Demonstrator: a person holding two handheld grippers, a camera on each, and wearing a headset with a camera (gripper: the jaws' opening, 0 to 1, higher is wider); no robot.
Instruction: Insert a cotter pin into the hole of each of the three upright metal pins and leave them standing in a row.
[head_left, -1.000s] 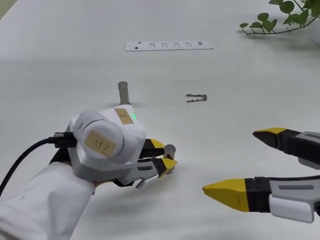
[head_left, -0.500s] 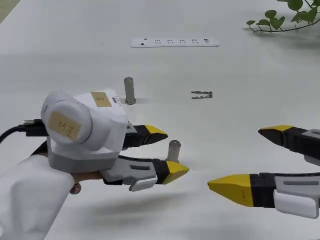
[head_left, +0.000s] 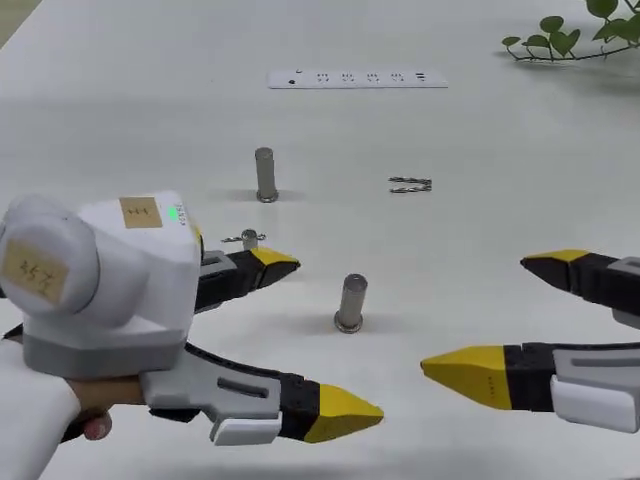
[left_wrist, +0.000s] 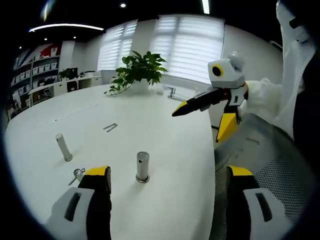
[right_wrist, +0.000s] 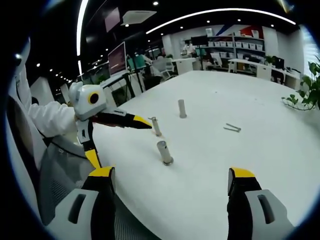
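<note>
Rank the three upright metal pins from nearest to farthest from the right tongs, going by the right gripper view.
1. Front pin: bare, just ahead, centre.
2. Middle pin: behind it, slightly left, with a cotter pin at its top.
3. Back pin: farthest up the table, slightly right.

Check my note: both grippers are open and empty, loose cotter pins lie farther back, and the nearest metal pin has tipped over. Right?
No. The nearest metal pin stands upright, as the head view shows. The rest holds: the left gripper and right gripper are open and empty, and the loose cotter pins lie farther back.
</note>
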